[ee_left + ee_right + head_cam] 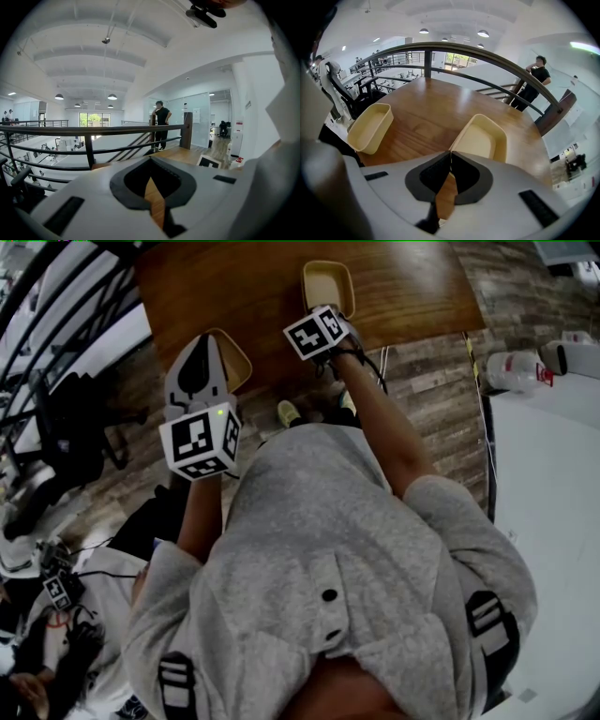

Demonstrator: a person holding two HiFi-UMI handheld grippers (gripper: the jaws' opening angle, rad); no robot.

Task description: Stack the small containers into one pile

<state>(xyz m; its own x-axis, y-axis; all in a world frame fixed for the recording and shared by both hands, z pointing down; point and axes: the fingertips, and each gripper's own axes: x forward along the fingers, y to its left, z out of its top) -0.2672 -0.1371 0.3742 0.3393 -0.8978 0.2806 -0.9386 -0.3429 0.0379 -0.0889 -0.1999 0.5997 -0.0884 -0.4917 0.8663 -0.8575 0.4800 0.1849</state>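
Note:
Two small cream containers sit on the round wooden table (262,287). The far container (328,285) (485,138) lies just beyond my right gripper (323,317) (450,154). That gripper's jaws are shut, and the container's near rim corner runs into the seam between them. The other container (239,362) (370,125) lies at the table's near left edge, partly hidden in the head view by my left gripper (204,341) (151,164). The left gripper is raised and tilted up toward the ceiling, shut on nothing.
A dark railing (454,49) curves round the table's far side. A person in black (536,77) stands beyond it. An office chair (337,93) stands left of the table. White bottles (514,369) lie on the floor at right, and cables and gear (56,587) at lower left.

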